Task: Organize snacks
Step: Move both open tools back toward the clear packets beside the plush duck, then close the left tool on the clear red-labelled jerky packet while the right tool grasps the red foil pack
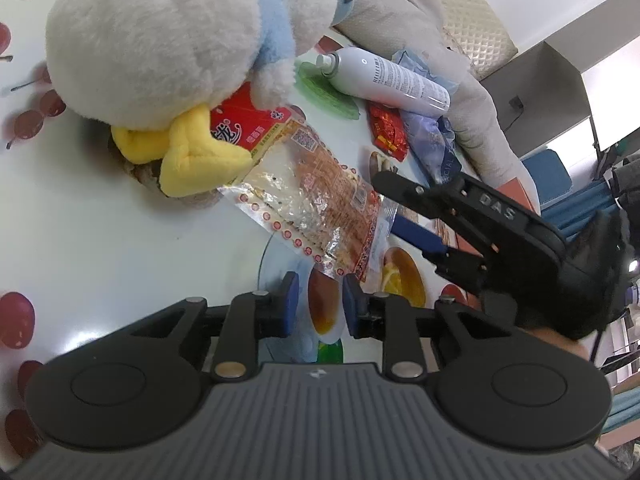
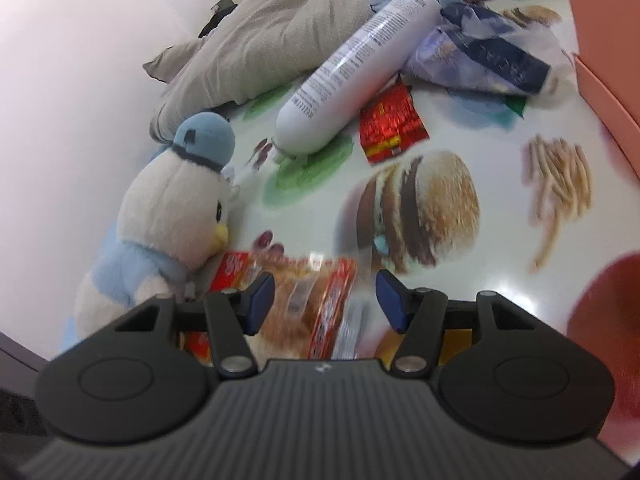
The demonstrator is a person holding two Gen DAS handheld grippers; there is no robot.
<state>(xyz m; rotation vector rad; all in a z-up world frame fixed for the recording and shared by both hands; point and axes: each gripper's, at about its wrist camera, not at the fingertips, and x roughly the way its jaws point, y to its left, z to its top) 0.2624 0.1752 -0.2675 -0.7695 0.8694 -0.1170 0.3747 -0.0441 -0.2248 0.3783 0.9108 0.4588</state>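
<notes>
The crinkly clear-and-red plastic snack packet (image 1: 316, 208) is seen lying flat on the glossy food-printed tabletop (image 1: 100, 240), its near corner just ahead of the left gripper (image 1: 320, 300), whose blue pads are parted with nothing clamped. The right gripper (image 2: 326, 298) is held open over the same packet (image 2: 312, 304), which lies between its fingers, untouched.

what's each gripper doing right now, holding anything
left gripper: open, holding nothing, just short of the snack packet.
right gripper: open, holding nothing, pads either side of that packet.
</notes>
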